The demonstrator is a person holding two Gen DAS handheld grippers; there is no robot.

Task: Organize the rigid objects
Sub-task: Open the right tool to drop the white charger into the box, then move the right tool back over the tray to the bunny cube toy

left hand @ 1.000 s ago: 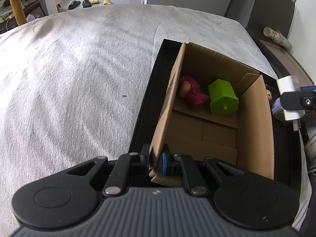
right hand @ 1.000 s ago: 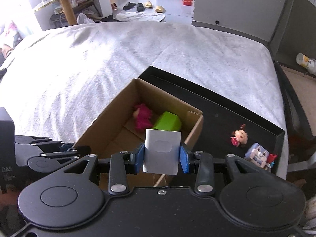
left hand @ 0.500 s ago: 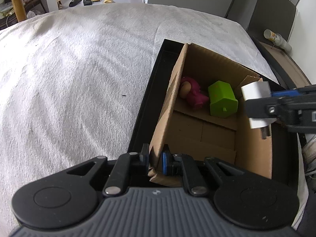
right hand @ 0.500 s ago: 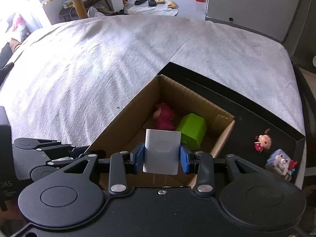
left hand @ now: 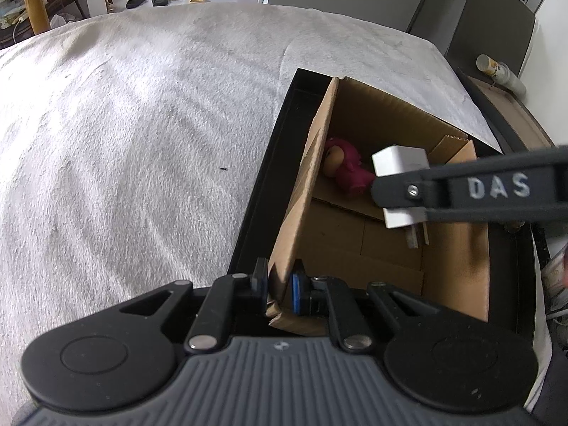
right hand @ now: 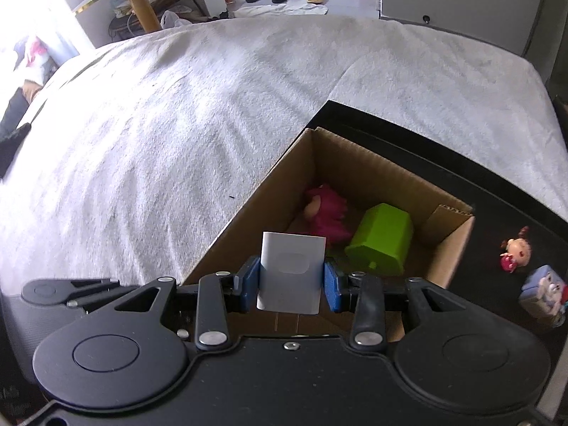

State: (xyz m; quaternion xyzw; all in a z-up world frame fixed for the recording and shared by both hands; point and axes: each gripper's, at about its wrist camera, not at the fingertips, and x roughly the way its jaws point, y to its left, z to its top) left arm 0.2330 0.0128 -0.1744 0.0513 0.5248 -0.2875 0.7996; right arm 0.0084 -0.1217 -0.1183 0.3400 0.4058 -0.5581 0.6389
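Observation:
An open cardboard box (left hand: 458,269) (right hand: 365,163) stands in a black tray (left hand: 284,113) (right hand: 497,195) on a white-covered bed. Inside it lie a pink plush toy (left hand: 346,167) (right hand: 325,213) and a green house-shaped block (right hand: 383,245). My left gripper (left hand: 278,284) is shut on the box's near left wall. My right gripper (right hand: 291,280) is shut on a white plug adapter (right hand: 291,273) (left hand: 401,170) and holds it above the box's inside, prongs down. The green block is hidden behind the adapter in the left wrist view.
On the tray right of the box sit a small doll figure (right hand: 516,248) and a blue cartoon cube (right hand: 545,293). The white bed cover (left hand: 124,135) spreads left and beyond. A cup (left hand: 497,71) lies on a ledge at the far right.
My right gripper has carried the white adapter leftward from beside the box to over the box's inside. My left gripper has kept its hold on the box wall.

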